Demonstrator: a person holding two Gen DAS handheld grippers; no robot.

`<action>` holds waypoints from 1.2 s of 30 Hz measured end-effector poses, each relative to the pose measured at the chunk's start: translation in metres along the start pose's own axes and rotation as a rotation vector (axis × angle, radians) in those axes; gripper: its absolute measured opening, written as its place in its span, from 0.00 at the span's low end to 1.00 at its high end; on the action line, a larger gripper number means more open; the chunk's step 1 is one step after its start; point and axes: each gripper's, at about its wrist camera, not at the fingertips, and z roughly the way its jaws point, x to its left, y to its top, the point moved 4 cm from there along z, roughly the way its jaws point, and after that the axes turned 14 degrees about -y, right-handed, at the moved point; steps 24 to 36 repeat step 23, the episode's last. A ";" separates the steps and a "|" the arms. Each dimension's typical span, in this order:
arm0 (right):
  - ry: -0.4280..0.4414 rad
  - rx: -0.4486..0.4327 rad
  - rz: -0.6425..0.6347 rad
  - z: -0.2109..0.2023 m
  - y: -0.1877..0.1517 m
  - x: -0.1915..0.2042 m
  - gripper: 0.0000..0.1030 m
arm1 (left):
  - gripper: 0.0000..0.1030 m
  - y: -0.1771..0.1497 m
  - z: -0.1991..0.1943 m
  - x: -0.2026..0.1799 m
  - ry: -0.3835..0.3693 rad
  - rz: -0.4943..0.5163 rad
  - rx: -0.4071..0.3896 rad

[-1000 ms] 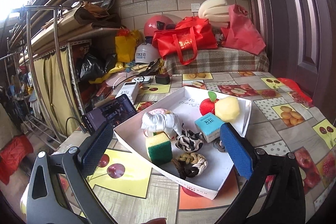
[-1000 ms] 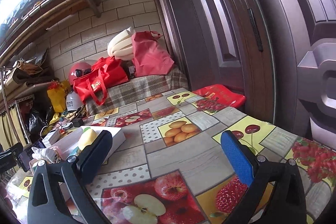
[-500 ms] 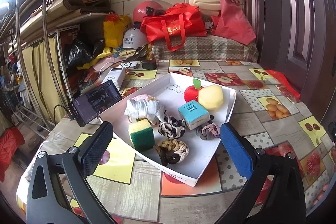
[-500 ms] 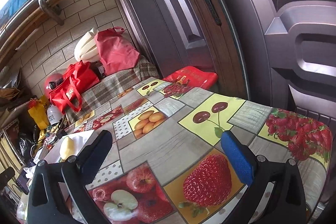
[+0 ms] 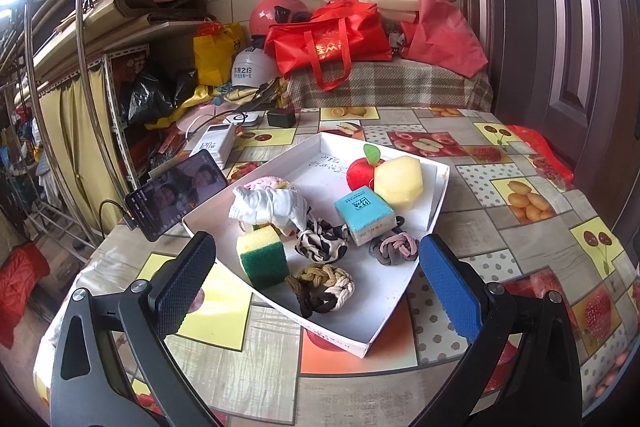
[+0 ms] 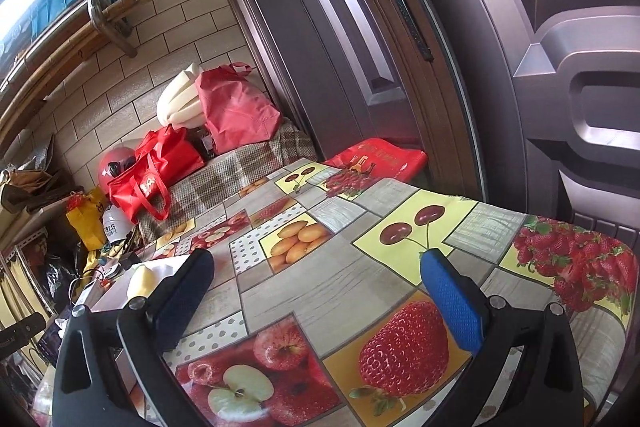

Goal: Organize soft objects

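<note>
Left claw (image 5: 316,259) has pulled back and risen; the white tray (image 5: 404,301) of soft things now sits lower and fuller in view on the counter (image 5: 472,227). Right claw (image 6: 316,279) swung away over bare cloth. Both gape wide, empty, so sorting is not yet begun.

Fruit-print table (image 5: 472,219) carries white tray (image 5: 438,195), propped phone (image 5: 176,193), power bank (image 5: 214,145).
</note>
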 end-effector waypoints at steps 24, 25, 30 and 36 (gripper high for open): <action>0.009 -0.054 -0.098 -0.009 -0.002 0.019 1.00 | 1.00 -0.008 0.013 -0.007 -0.013 0.017 0.042; 0.009 -0.054 -0.098 -0.009 -0.002 0.019 1.00 | 1.00 -0.008 0.013 -0.007 -0.013 0.017 0.042; 0.009 -0.054 -0.098 -0.009 -0.002 0.019 1.00 | 1.00 -0.008 0.013 -0.007 -0.013 0.017 0.042; 0.009 -0.054 -0.098 -0.009 -0.002 0.019 1.00 | 1.00 -0.008 0.013 -0.007 -0.013 0.017 0.042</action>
